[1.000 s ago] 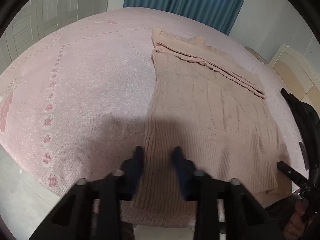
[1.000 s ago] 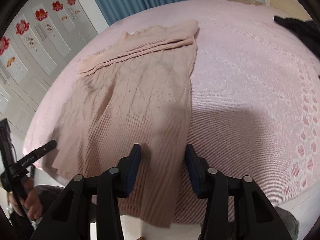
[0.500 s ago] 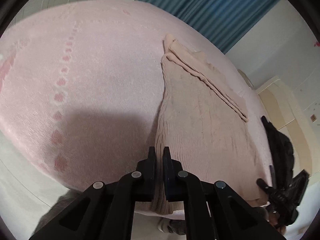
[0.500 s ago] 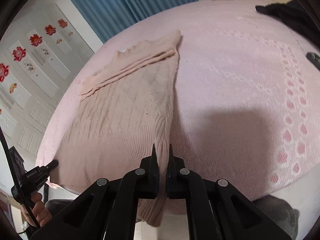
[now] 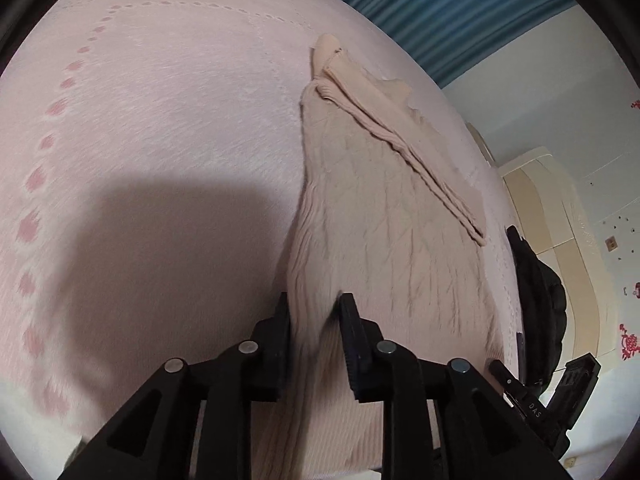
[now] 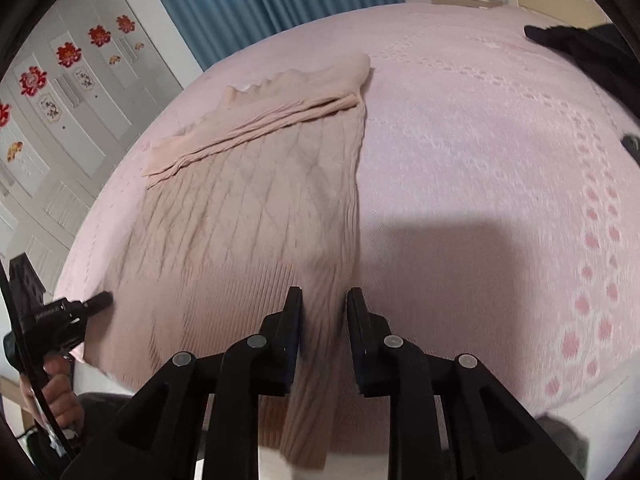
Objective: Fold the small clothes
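Now both tools, left (image 5: 314,312) and right (image 6: 323,306), gape astride the sweater's (image 5: 384,232) hem corners.

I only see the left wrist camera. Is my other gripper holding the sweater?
Observer: No. The right gripper has its jaws apart, with the sweater edge lying between them.
Operator: Can you see my left hand?
Observer: Yes. The hand shows low at the left edge, holding the left gripper.
Operator: What's on the wall to my left?
Observer: Red flower stickers on white panels.
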A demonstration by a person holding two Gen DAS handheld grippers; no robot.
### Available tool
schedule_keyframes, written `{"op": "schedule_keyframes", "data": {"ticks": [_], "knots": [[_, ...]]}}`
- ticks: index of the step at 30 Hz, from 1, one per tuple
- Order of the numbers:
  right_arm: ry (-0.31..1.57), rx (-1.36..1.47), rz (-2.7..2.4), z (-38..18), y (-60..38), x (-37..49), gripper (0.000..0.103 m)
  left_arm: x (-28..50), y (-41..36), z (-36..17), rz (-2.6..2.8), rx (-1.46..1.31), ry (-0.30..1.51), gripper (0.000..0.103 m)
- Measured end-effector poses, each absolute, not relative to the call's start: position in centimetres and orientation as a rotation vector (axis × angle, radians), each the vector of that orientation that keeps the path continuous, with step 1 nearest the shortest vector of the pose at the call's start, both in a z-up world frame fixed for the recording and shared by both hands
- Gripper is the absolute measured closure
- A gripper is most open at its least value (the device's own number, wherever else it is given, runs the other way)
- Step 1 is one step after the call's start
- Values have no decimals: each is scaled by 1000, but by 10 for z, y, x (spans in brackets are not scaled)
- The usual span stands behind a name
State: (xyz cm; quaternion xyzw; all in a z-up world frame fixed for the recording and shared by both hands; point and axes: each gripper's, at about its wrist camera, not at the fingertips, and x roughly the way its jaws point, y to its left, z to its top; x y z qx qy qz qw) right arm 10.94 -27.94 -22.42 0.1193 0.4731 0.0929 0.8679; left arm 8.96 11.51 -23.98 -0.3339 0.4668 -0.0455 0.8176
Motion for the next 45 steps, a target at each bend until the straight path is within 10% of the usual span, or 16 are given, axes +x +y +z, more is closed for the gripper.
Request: {"op": "schedule_keyframes", "data": {"ticks": [45], "knots": [[1068, 268, 250, -233, -283, 70, 76, 19, 97, -233, -129, -735, 950, 79]]}}
